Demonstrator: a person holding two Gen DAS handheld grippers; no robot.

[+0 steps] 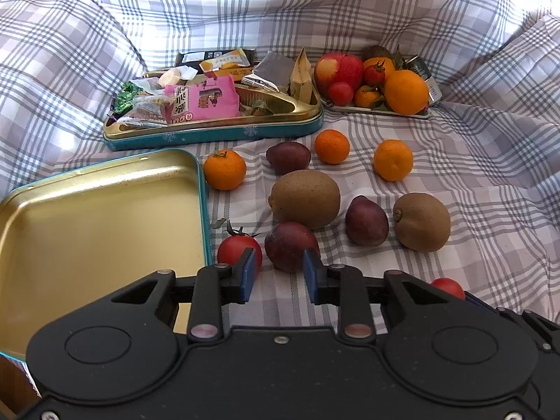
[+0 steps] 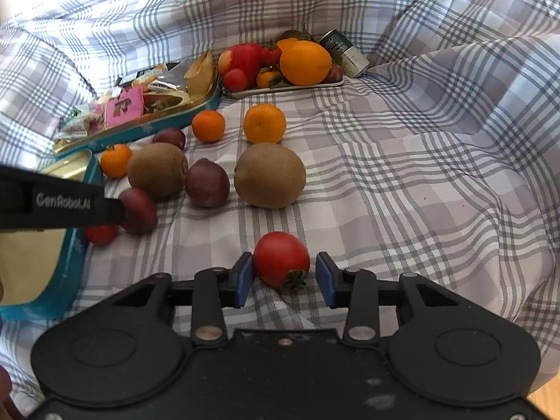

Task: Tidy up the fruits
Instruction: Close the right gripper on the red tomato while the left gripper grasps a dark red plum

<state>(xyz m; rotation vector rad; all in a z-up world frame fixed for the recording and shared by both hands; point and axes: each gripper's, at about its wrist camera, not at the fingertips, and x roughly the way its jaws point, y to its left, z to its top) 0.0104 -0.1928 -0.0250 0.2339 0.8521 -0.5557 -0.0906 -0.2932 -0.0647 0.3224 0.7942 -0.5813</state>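
A red tomato [image 2: 280,257] lies on the checked cloth between the fingertips of my right gripper [image 2: 284,269]. The left pad touches it and a sliver of gap shows at the right pad, so the gripper is open. My left gripper [image 1: 280,266] has its jaws drawn in narrow with nothing between them; it hovers just short of a dark plum [image 1: 288,241] and a stemmed tomato [image 1: 234,250]. Loose on the cloth beyond are two kiwis [image 1: 304,197], [image 1: 421,222], three mandarins [image 1: 224,169] and two more plums [image 1: 365,220].
An empty gold tin [image 1: 87,217] with a teal rim lies at the left. Behind it stands a teal tin [image 1: 210,134] full of snack packets. A white plate [image 1: 385,110] at the back holds an apple, oranges and tomatoes beside a can [image 1: 428,77]. Folded bedding rises all around.
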